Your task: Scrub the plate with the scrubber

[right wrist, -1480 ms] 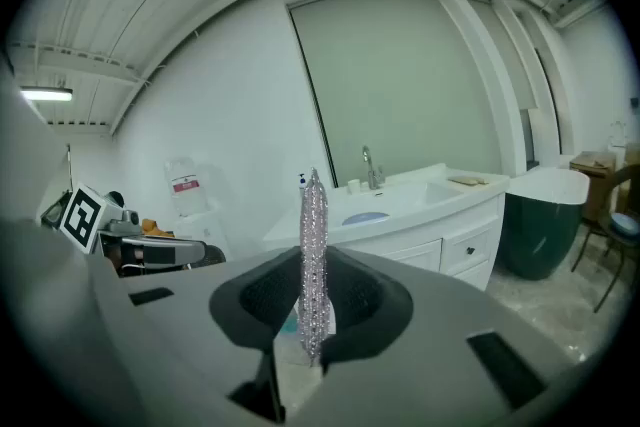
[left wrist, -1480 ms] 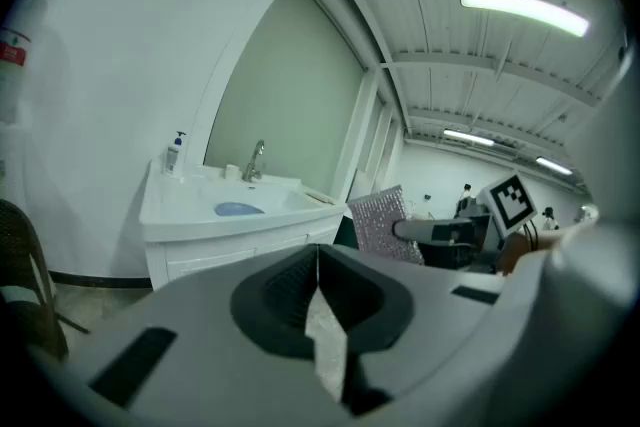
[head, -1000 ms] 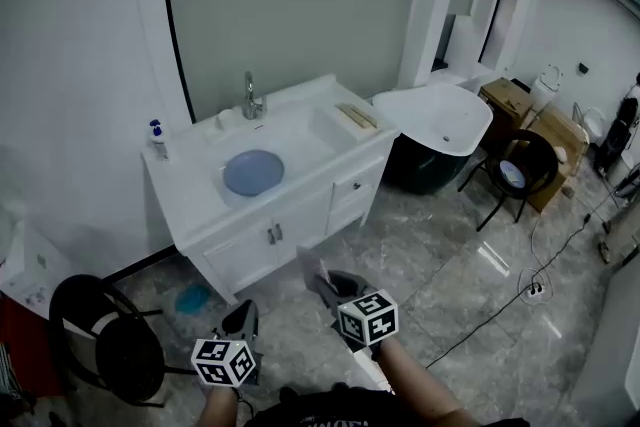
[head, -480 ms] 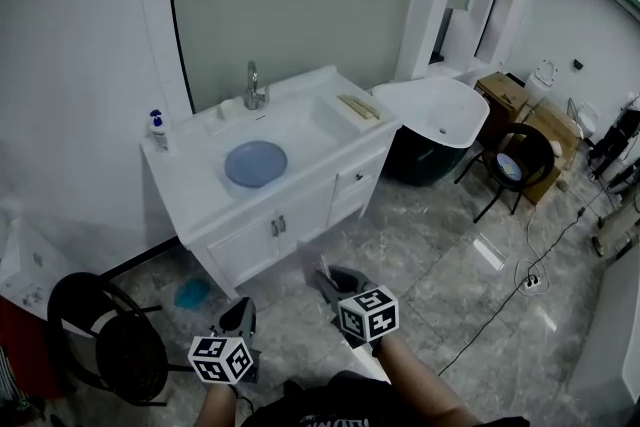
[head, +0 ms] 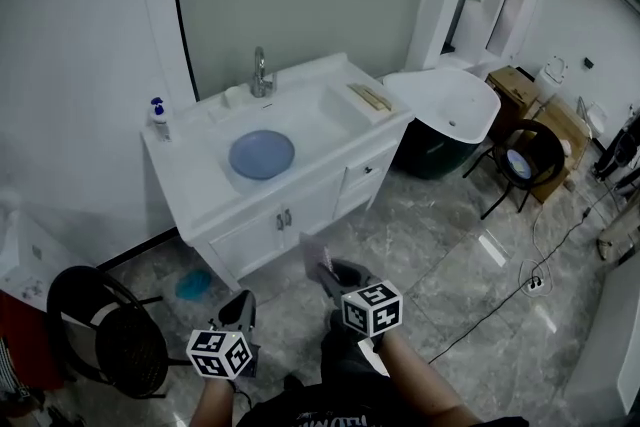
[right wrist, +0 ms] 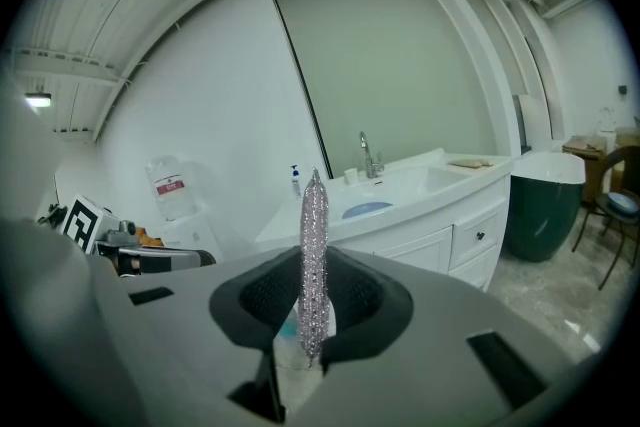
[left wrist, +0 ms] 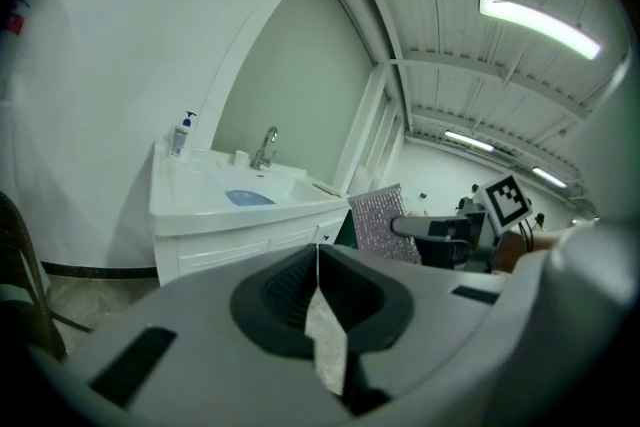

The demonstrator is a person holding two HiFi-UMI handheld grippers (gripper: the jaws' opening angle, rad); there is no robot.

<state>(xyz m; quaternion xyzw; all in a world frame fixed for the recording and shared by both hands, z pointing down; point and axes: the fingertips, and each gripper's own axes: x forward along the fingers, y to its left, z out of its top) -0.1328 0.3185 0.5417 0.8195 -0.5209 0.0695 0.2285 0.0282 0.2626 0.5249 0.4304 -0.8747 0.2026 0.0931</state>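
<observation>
so, setting: white worktop [head: 190, 177] of a vanity against the wall, sink [head: 322, 120] sunk in its middle, grey tiled floor [head: 450, 255] in front.
plate: blue plate [head: 262, 154] lies flat in the sink, at the sink's left end. nothing on it, well apart from both tools.
scrubber: glittery silver scrubber [right wrist: 313, 215], thin and flat. stands upright out of the right gripper, edge-on in the right gripper view, a pale flap in the head view.
right gripper: right gripper [right wrist: 313, 287] has its jaws clamped on the lower part of the scrubber. held over the floor, short of the vanity front, pointing toward it.
left gripper: left gripper [left wrist: 318, 265] has its jaws pressed together, nothing between them. over the floor too, beside the right gripper and lower in the head view.
faucet: chrome faucet [head: 260, 73] at the back edge of the worktop, behind the plate.
soap bottle: soap bottle [head: 158, 118] with a blue pump, upright at the back left corner of the worktop.
right end of worktop: pale flat item [head: 369, 97], cannot tell what it is.
black chair: black chair [head: 100, 335] on the floor, left of the left gripper.
white tub: white tub [head: 450, 105] on the floor just past the right end of the vanity.
</observation>
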